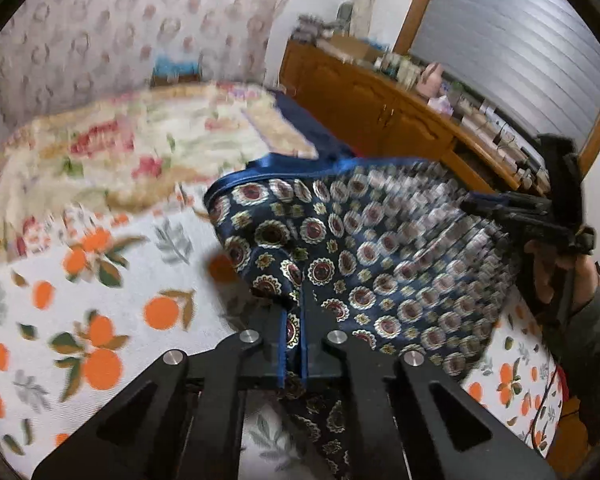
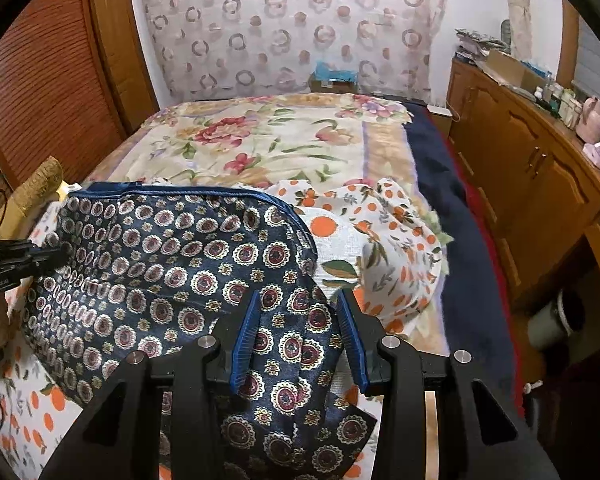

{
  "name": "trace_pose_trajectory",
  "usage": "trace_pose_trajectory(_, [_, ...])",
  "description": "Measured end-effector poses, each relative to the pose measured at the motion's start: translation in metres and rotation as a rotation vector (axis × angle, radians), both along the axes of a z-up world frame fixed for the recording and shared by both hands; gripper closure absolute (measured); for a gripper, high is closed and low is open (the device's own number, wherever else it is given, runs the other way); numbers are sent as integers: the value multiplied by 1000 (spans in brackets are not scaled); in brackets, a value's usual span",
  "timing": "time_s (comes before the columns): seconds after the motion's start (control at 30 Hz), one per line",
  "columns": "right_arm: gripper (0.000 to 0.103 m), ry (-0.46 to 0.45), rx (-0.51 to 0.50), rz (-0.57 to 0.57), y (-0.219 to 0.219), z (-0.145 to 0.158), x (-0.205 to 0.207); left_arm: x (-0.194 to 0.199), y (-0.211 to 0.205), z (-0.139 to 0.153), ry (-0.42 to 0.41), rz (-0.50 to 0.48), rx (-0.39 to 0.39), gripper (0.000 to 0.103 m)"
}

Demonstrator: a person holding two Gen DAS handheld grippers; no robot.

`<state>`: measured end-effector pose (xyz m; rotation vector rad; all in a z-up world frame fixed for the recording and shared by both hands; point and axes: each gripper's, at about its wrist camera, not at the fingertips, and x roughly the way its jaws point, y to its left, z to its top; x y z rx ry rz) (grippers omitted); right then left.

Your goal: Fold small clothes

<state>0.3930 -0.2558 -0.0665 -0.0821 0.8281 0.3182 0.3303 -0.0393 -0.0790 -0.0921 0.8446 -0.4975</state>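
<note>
The left gripper [image 1: 293, 330] pinches a fold of the navy medallion-print garment [image 1: 380, 248], silky with blue satin trim, lifted over the orange-print sheet [image 1: 100, 320]; the right gripper [image 2: 305, 322] stands part open, cloth between its ribbed blue pads [image 2: 244, 340], unpressed.

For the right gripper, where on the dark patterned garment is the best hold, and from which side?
Probably the loose corner of the garment bunched between the right gripper's open pads, approached from the near side, pointing downward. The left gripper already pinches another edge.
</note>
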Motion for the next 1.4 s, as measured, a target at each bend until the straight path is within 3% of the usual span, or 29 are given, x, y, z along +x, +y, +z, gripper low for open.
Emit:
trace_pose_trajectory(0.07, [62,8,25,27,4,1,0,-12,14,18,-43,21,-20,98])
trace_pose_trajectory(0.2, [61,30,66,78,15,2,3,-21,38,32,-68,60,13,98])
trace_pose_trajectory(0.37, [60,64,42,113,39,-10,15,-28,54,25,-56,94,40,98])
trace_pose_trajectory(0.53, [57,91,9,76,42,-19,29,-33,57,17,-57,97,51,98])
trace_pose_trajectory(0.9, [55,74,-3,124,62,-19,30,-29,60,3,-42,106,58,98])
trace_pose_trajectory(0.93, [59,73,-13,127,64,-19,30,-30,59,4,-47,106,60,98])
trace_pose_trajectory(0.97, [73,79,-6,136,63,-18,28,-32,58,5,-54,105,60,98])
trace_pose_trajectory(1.03, [91,93,16,172,65,-17,25,-35,57,9,-69,101,56,98])
trace_pose_trajectory(1.13, [99,50,0,216,73,-13,13,-42,56,17,-92,93,38,98])
trace_pose_trajectory(1.4, [100,-121,42,251,84,28,-18,-79,70,56,-183,85,-13,98])
